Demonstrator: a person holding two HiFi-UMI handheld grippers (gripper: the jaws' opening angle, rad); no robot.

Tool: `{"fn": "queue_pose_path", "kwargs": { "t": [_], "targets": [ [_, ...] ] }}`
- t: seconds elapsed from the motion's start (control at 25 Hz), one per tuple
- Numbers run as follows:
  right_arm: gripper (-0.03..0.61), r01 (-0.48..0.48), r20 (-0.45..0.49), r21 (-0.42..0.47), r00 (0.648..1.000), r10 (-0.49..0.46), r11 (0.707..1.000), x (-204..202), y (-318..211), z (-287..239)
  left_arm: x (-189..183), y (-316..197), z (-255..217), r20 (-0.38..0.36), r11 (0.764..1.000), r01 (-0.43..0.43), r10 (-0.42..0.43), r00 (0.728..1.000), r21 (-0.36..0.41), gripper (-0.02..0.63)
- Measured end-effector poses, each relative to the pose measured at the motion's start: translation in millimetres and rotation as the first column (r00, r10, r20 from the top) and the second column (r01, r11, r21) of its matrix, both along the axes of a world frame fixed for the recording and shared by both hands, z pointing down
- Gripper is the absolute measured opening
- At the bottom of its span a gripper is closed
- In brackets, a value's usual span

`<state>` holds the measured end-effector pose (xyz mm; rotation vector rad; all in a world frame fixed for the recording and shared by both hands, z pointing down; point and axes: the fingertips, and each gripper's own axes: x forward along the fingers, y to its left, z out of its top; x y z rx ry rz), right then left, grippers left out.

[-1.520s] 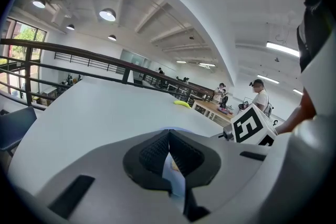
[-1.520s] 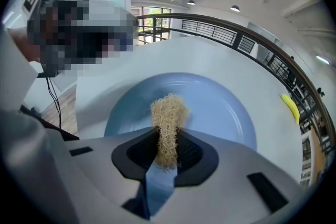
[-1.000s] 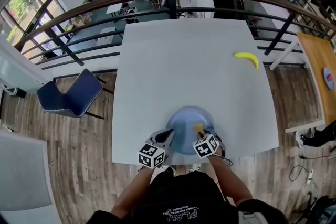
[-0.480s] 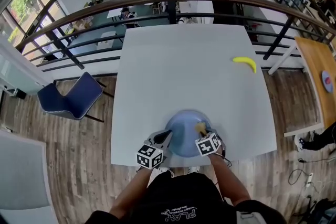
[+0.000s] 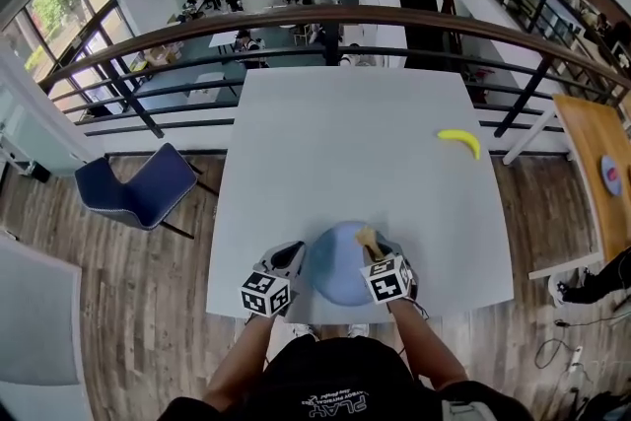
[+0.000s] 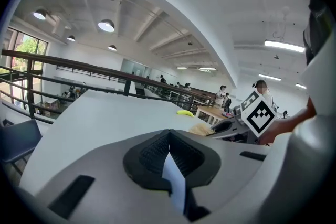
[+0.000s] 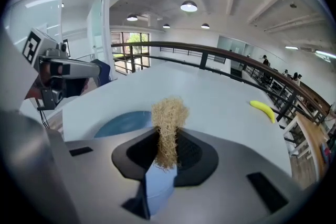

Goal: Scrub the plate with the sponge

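Jaws closed on both tools: sponge in one, plate rim in the other, at the desk's (image 5: 345,133) near edge.
The right gripper (image 7: 168,139) pinches the straw-coloured sponge (image 7: 169,113), long axis in line with its jaws, free tuft pointing far over the blue plate (image 5: 335,269). The left gripper (image 6: 169,134) clamps what looks like the plate's left rim. The scrub likely goes best pressing the tuft down in small circles while the left braces.

The left gripper (image 5: 292,257) has drawn back leftward, its jaws now at the left rim of the plate (image 5: 333,279) rather than reaching over it. The right gripper (image 5: 373,249) has carried the sponge (image 5: 367,236) from the plate's middle toward its far rim (the head camera tipped too, so the banana (image 5: 459,141) shows lower).
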<state>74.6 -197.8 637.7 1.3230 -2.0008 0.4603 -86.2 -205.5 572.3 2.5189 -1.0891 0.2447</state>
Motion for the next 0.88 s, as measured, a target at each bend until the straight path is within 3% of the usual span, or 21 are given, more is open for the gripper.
{"fn": "queue_pose_path", "kwargs": {
  "t": [0.2, 0.52, 0.72, 0.88],
  "targets": [
    [0.074, 0.029, 0.119, 0.229, 0.991, -0.057, 0.973, -15, -17, -64, -12, -14, -28, -0.037, 0.997, 0.06, -0.058, 0.998, 0.047, 0.012],
    [0.072, -0.026, 0.193, 0.503, 0.978, -0.084, 0.864, -17, -23, -159, -28, -22, -85, -0.097, 0.977, 0.134, -0.118, 0.988, 0.169, 0.012],
    [0.072, -0.065, 0.213, 0.595, 0.974, -0.079, 0.801, -13, -19, -193, -31, -22, -110, -0.104, 0.966, 0.127, -0.106, 0.989, 0.224, 0.012],
    [0.072, -0.083, 0.23, 0.613, 0.97, -0.077, 0.785, -13, -17, -204, -29, -18, -118, -0.107, 0.964, 0.117, -0.093, 0.99, 0.241, 0.012]
  ]
}}
